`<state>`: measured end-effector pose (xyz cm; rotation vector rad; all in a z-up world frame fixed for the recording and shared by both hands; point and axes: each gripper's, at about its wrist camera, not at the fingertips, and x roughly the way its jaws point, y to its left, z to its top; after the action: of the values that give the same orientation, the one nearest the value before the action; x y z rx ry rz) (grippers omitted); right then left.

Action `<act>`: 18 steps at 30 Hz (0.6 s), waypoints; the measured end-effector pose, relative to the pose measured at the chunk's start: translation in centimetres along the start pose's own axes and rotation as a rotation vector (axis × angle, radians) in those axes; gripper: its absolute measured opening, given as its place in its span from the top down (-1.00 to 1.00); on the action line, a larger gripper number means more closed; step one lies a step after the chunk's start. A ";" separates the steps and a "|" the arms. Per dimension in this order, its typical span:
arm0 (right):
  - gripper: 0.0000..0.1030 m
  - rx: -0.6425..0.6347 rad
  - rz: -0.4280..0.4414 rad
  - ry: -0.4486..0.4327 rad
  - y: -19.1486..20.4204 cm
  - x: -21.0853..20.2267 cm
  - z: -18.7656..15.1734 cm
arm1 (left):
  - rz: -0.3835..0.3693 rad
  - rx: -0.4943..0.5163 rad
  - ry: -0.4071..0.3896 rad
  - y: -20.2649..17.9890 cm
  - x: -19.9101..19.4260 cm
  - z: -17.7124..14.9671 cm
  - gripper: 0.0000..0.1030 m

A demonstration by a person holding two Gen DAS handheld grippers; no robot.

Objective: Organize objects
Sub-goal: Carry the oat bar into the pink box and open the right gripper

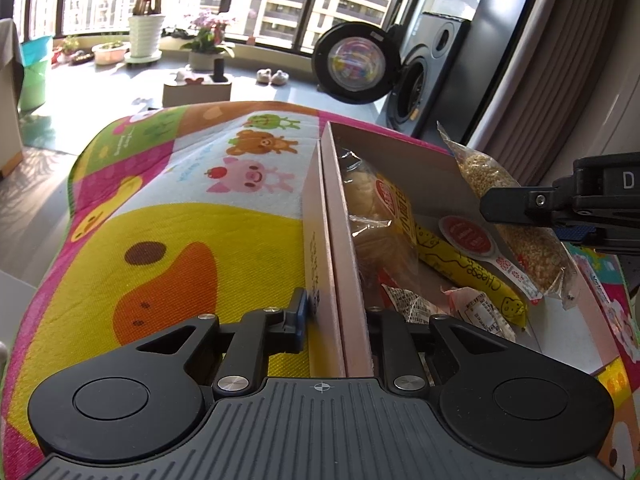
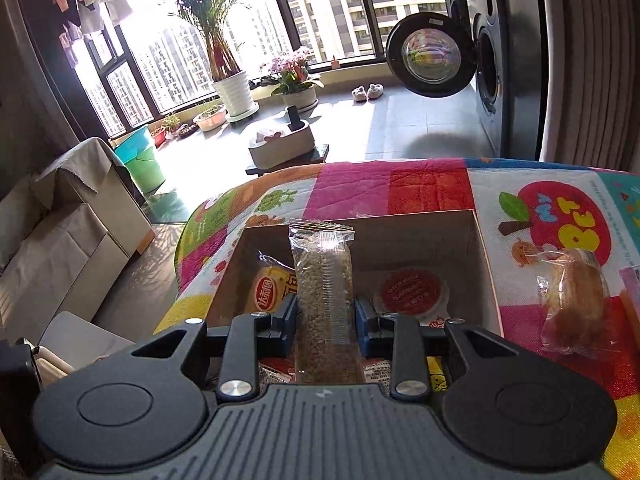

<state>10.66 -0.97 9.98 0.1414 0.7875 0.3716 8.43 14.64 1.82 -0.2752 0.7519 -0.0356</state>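
Right jaws [image 2: 326, 320] pinch a crinkly clear grain packet [image 2: 323, 300]; left jaws [image 1: 338, 320] clamp the smooth cardboard box wall [image 1: 336, 240].

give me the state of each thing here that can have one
left gripper: shut on the box wall
right gripper: shut on the grain packet, upright over the box
box: open, partly filled
bread packet: on the mat, outside the box
washer door: open
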 end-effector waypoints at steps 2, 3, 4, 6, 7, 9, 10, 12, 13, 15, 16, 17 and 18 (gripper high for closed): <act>0.44 -0.017 -0.013 -0.009 0.5 0.4 0.0 | -0.005 -0.001 0.000 0.1 0.1 0.0 0.60; 0.42 -0.025 -0.014 -0.009 0.7 0.6 0.0 | -0.008 -0.002 0.000 0.1 0.1 0.0 0.60; 0.42 -0.030 -0.013 -0.014 0.8 0.7 -0.1 | -0.011 -0.003 0.000 0.2 0.1 0.0 0.60; 0.29 -0.042 -0.013 -0.020 1.0 0.6 0.0 | -0.014 -0.005 -0.001 0.2 0.1 0.0 0.60; 0.28 -0.046 -0.015 -0.026 1.0 0.4 0.1 | -0.015 -0.006 -0.001 0.2 0.1 0.0 0.60; 0.25 -0.052 -0.025 -0.037 0.8 -0.1 0.1 | -0.014 -0.005 -0.001 0.2 0.1 0.0 0.60; 0.24 -0.054 -0.028 -0.042 0.6 -0.5 0.1 | -0.014 -0.006 -0.001 0.2 0.1 0.0 0.60; 0.22 -0.056 -0.044 -0.055 -0.2 -1.4 0.1 | -0.014 -0.005 -0.001 0.2 0.1 0.0 0.60; 0.20 -0.056 -0.059 -0.063 -0.7 -1.8 0.0 | -0.014 -0.005 -0.001 0.2 0.1 0.0 0.60; 0.13 -0.050 -0.098 -0.079 -2.2 -2.9 -0.3 | -0.014 -0.006 -0.001 0.2 0.1 0.0 0.60; 0.10 -0.045 -0.120 -0.087 -3.0 -3.4 -0.4 | -0.014 -0.005 -0.001 0.2 0.1 0.0 0.60; 0.04 -0.036 -0.147 -0.096 -4.0 -4.0 -0.6 | -0.014 -0.005 -0.001 0.2 0.1 0.0 0.60; -0.01 -0.023 -0.180 -0.105 -5.2 -4.7 -0.9 | -0.014 -0.004 -0.001 0.2 0.1 0.0 0.60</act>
<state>8.42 -7.57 11.08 0.0670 0.6861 0.2015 8.51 14.82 1.68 -0.2847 0.7490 -0.0471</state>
